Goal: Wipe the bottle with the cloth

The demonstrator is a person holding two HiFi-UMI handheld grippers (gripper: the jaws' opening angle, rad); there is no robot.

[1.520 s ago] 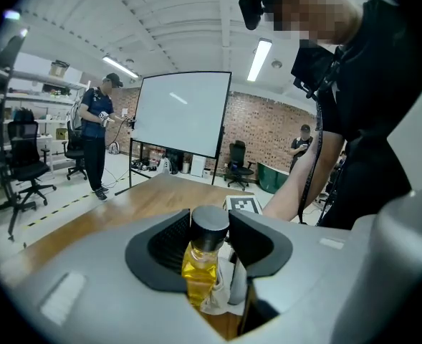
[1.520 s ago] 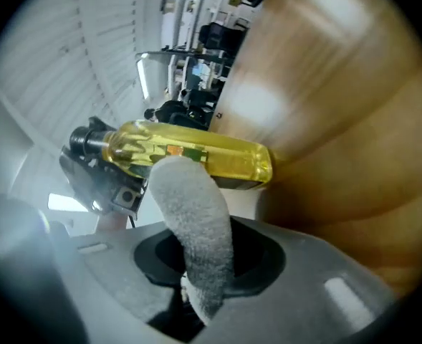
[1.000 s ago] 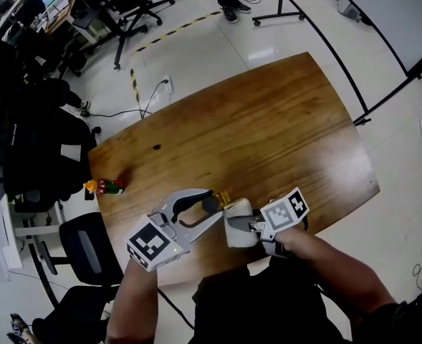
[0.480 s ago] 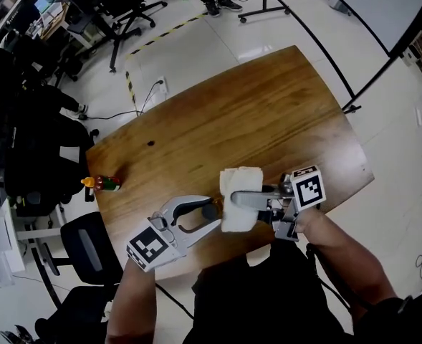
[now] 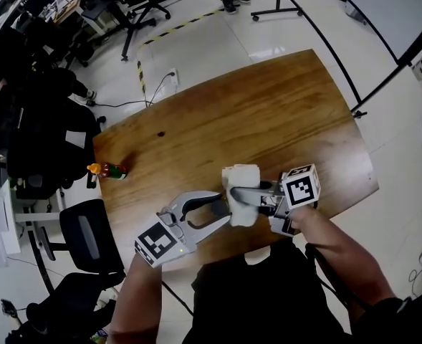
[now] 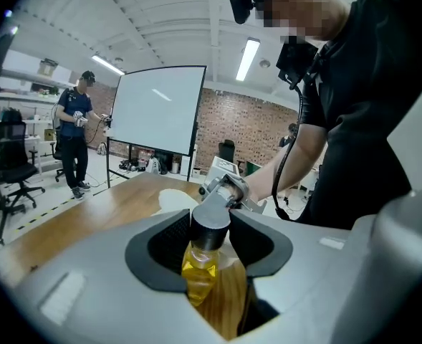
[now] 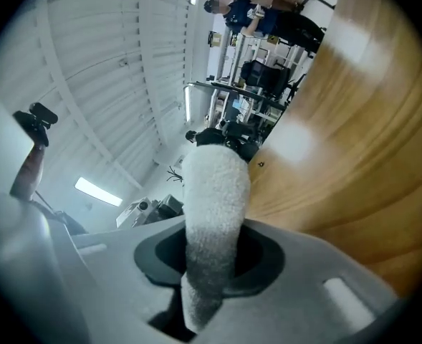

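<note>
Your left gripper [image 5: 209, 208] has its jaws partly open and pressed on the bottle [image 6: 200, 260]. The bottle has yellow stuff inside. It stands between the two jaws with its dark cap [image 6: 211, 224] poking out just past the tips. This gripper has hardly moved, and its hold is the same as before.

Your right gripper [image 7: 214, 264] is squeezed tight on the white cloth [image 7: 214, 213]. The cloth sticks out in front of its jaws like a fat roll.

The change is on the right side. A second ago the cloth was low down, right beside the bottle. Now your right gripper has gone up, and the cloth has gone up with it. It sits just past the tips of your left gripper, near the cap and above the wooden table [image 5: 268, 120]. You cannot tell if it touches the bottle right now.

This looks like one rub going up the bottle. The bottle probably needs more rubs, so bring the cloth back against its side.
</note>
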